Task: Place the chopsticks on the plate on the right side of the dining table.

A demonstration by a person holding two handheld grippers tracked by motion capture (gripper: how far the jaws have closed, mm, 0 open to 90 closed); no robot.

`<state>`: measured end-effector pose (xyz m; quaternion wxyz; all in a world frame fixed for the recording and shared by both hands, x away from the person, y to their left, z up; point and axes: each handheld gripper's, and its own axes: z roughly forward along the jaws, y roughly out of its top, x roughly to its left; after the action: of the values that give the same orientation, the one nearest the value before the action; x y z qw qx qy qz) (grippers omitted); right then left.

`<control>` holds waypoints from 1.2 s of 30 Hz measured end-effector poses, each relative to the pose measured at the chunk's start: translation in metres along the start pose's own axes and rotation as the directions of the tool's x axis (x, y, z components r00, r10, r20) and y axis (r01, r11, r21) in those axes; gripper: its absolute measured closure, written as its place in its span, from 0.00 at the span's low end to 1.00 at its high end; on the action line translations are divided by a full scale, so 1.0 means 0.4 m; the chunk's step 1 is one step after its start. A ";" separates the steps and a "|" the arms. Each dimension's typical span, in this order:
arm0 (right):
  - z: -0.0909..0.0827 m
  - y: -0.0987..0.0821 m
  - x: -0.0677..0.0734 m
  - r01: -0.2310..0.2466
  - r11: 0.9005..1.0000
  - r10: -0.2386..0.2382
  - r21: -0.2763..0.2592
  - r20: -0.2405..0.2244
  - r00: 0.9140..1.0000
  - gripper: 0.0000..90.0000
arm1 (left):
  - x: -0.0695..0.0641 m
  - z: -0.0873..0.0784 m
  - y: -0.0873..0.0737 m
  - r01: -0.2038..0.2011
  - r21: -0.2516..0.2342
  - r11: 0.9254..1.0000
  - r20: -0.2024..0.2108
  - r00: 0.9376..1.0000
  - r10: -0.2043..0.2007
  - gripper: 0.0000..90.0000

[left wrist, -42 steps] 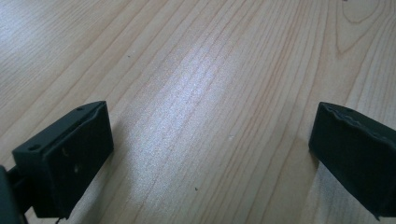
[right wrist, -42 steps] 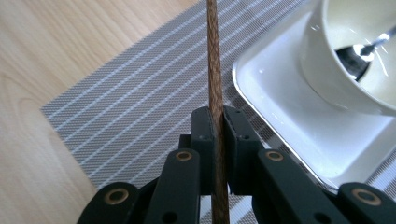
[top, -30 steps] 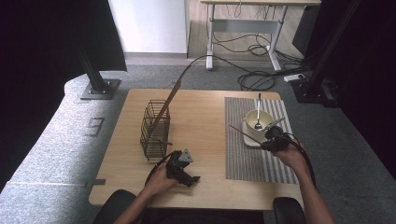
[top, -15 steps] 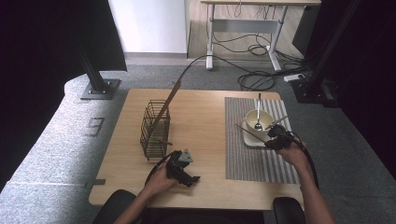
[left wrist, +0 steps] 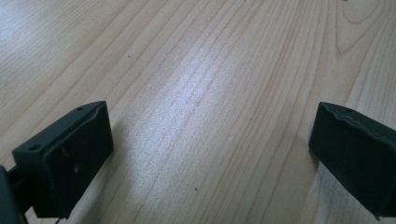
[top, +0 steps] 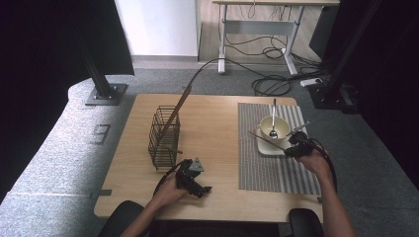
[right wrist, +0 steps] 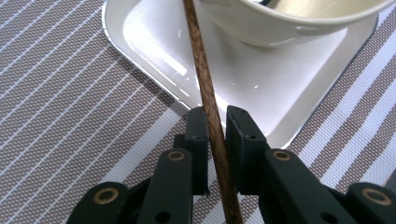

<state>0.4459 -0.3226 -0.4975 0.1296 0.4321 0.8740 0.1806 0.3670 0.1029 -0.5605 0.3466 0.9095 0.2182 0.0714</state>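
Fingers (right wrist: 198,140) of right gripper (right wrist: 215,122) either side of chopstick (right wrist: 201,74), loosely.

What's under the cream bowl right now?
The cream bowl stands on a white square plate, which lies on the striped placemat. A spoon stands in the bowl. The bowl covers the plate's centre, so anything right beneath it cannot be seen.

A light wooden surface (top: 217,113) stands on grey carpet (top: 59,148). Beyond its far edge a white wall panel (top: 158,27) meets a desk (top: 257,19) on metal legs, with black cables (top: 276,81) coiled beneath it — and dark curtains (top: 44,44) hang at both sides. Black stands (top: 101,84) flank the far corners.
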 end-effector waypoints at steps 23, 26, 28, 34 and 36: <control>0.028 -0.013 -0.055 -0.063 0.998 0.064 -0.011 0.056 0.996 0.70 | 0.000 0.000 0.000 0.000 0.000 1.000 0.000 1.000 0.000 0.00; 0.028 -0.013 -0.059 -0.073 0.997 0.074 -0.017 0.060 0.995 0.68 | 0.000 0.000 0.000 0.000 -0.001 1.000 0.000 1.000 0.000 0.00; 0.026 -0.012 -0.058 -0.071 0.997 0.072 -0.022 0.061 0.996 0.67 | 0.000 0.000 0.000 0.000 0.000 1.000 0.000 1.000 0.000 0.00; 0.007 -0.014 -0.049 -0.067 0.995 0.072 -0.068 0.062 0.996 0.57 | 0.000 0.000 0.000 0.001 -0.001 1.000 0.000 1.000 -0.001 0.00; -0.004 -0.015 -0.041 -0.066 0.994 0.071 -0.089 0.063 0.995 0.50 | 0.000 0.000 0.000 0.000 -0.001 1.000 0.000 1.000 0.000 0.00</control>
<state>0.4508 -0.3397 -0.4976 0.1706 0.4616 0.8453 0.2083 0.3670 0.1028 -0.5606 0.3468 0.9093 0.2185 0.0716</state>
